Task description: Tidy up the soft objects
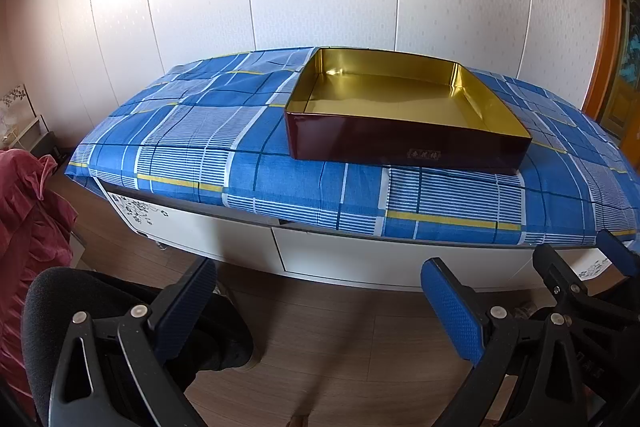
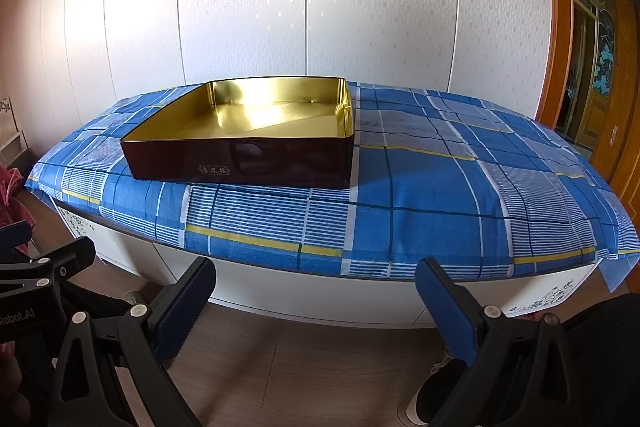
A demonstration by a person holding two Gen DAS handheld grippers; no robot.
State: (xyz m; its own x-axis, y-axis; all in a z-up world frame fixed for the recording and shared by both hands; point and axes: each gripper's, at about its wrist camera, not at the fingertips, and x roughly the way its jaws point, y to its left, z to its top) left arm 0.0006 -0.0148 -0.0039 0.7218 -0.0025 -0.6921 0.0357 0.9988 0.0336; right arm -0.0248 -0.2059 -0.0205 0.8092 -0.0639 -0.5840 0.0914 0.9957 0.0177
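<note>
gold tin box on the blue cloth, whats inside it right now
The tin box shows only its bare gold floor and walls; nothing soft is in it. Its near wall hides a strip of the floor just behind it in both views.

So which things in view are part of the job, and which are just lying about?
Part of the job:
- empty gold-lined box
- left gripper, open
- right gripper, open

Just there:
- blue checked cloth
- white cabinet
- pink fabric

No soft items on the cloth.
</note>
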